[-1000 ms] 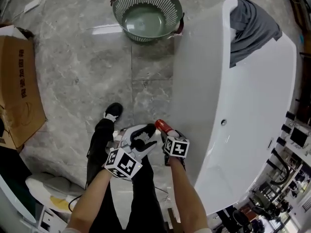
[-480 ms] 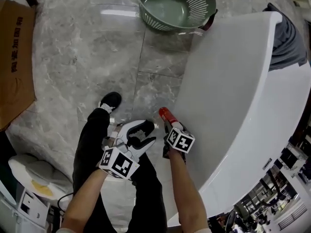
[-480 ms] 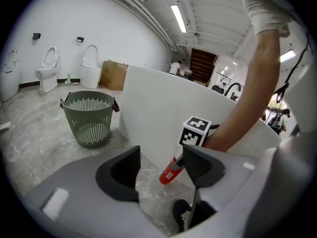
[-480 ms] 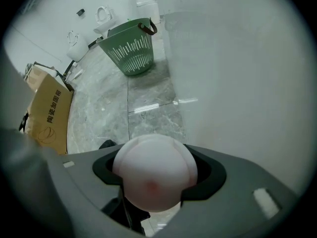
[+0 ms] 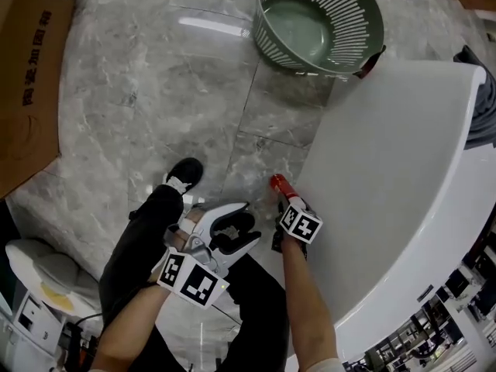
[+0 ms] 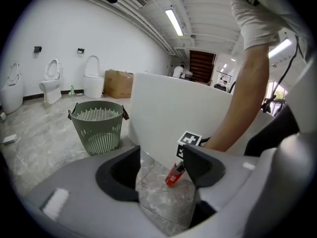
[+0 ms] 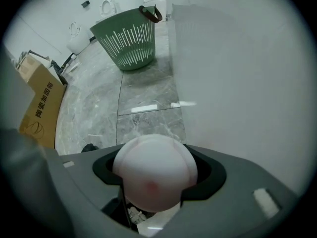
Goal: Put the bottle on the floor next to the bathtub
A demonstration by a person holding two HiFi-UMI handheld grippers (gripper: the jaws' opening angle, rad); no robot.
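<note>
Right gripper (image 7: 157,168) clenched on the bottle (image 6: 173,174), tilted, low by the bathtub (image 5: 387,169), near the floor (image 5: 155,99). Not set down or let go yet. Left gripper (image 6: 161,168) gaping, empty.

1. A green slatted basket (image 5: 355,15) is seen standing upright, with dark handles fitted at its rim.
2. A brown cardboard box (image 5: 27,76), printed with dark characters, is set well apart from the basket.
3. A black shoe (image 5: 184,174) is planted nearer the viewer.
4. White toilets (image 6: 92,76) are lined along the far wall, one just beside the box.
5. Grey cloth (image 5: 484,115) is glimpsed at the right edge.
</note>
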